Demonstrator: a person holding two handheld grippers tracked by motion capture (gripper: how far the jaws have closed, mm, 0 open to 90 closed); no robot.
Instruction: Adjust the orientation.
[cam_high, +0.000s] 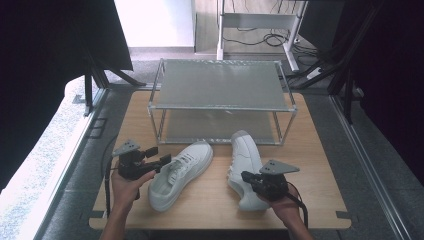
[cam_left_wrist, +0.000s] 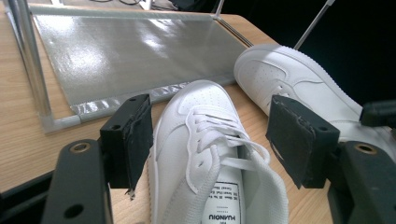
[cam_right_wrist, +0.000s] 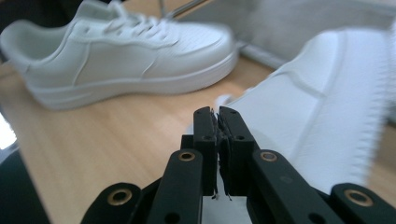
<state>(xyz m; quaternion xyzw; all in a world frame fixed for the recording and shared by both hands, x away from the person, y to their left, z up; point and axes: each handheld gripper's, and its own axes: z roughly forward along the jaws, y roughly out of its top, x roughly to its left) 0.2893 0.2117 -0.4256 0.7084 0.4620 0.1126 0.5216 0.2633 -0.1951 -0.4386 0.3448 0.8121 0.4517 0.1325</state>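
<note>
left shoe (cam_left_wrist: 205, 154) lies mid-table toward the left edge, in front of the rack (cam_high: 220, 85); left gripper (cam_left_wrist: 210, 135) spread around its collar, could slip off soft padding. right gripper (cam_right_wrist: 217, 140) pressed together, empty, beside the right shoe (cam_high: 245, 160).

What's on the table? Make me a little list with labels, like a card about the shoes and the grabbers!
table: wooden top
rack: metal two-shelf rack at the far side
left shoe: white sneaker, laces up, toe toward the rack
right shoe: white sneaker, tipped on its side
left gripper: open, jaws either side of the left shoe's heel end
right gripper: jaws closed together, empty, beside the right shoe
</note>
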